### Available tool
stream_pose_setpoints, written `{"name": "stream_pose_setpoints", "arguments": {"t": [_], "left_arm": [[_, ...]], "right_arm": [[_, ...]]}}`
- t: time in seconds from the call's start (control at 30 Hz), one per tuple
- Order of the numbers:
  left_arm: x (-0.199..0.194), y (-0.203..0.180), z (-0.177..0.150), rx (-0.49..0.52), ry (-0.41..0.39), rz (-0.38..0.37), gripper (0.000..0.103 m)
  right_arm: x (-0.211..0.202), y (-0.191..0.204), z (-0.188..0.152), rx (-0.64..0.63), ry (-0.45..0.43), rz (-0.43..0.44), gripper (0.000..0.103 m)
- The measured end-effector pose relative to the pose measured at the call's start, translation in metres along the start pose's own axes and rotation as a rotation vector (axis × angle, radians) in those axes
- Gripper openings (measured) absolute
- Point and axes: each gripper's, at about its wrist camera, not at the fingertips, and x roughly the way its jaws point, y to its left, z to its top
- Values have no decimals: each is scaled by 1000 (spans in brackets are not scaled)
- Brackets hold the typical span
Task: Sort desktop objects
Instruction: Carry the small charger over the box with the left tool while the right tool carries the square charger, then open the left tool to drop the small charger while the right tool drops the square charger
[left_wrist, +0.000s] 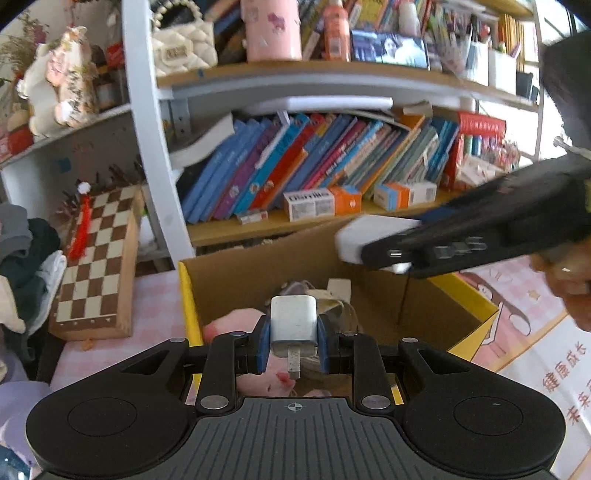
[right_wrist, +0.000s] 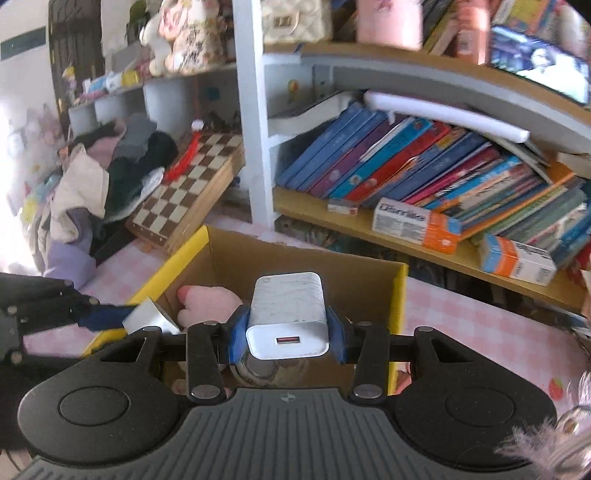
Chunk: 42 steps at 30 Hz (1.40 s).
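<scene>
Hiding most of the box's contents behind the small charger (left_wrist: 294, 320) and the big charger (right_wrist: 288, 315). Blurring the book spines (left_wrist: 314, 162) beyond reading. Cutting off the pink poster (left_wrist: 535, 332) at the frame edge.

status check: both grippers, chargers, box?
Left gripper shut on small white charger. Right gripper shut on large white charger. Both over open cardboard box; pink plush already inside. Nothing blocking.

Home study corner, crammed bookshelf (left_wrist: 314, 162), plush toy (left_wrist: 59, 81), chessboard (left_wrist: 99, 254), clothes pile (right_wrist: 96, 184)
</scene>
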Motion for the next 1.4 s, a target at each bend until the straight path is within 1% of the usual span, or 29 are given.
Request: {"name": "stream_pose_setpoints", "arguments": {"t": [0.17,0.4,0.67,0.77,0.93,0.97,1.0,1.03,1.07,1.1,1.13,1.2,1.33,1.4], "left_arm": [[21,-5,0,24,52,-14,24],[40,-6,-3,36,114,-23,24],[56,-2,-5,9,175,-58,24],[59,-2,-5,6,182,-63,24],[53,-3,-3,14,146,-39,29],[52,-3,-3,16,139,-34,31],[51,-3,-2,18,132,-29,37],[50,-3,-2,20,124,-24,45],[48,-4,-2,22,117,-20,50],[47,-4,-1,23,109,-15,58],[46,-4,-1,25,102,-10,64],[43,-4,0,29,87,0,72],[35,-4,3,28,54,10,78],[28,-5,6,24,32,14,82]], "right_arm": [[37,7,7,-65,63,27,42],[76,7,7,-104,133,54,42],[96,6,14,-124,151,66,42],[105,7,15,-131,165,70,42],[113,12,15,-150,176,89,42],[113,13,15,-156,171,90,42],[112,14,15,-163,164,91,43],[111,16,15,-170,157,92,49],[109,16,15,-170,147,98,54],[107,16,16,-167,138,105,61],[105,15,16,-162,130,111,63],[98,13,17,-148,112,111,64],[77,6,20,-93,52,106,75],[62,1,21,-61,10,112,77]]}}
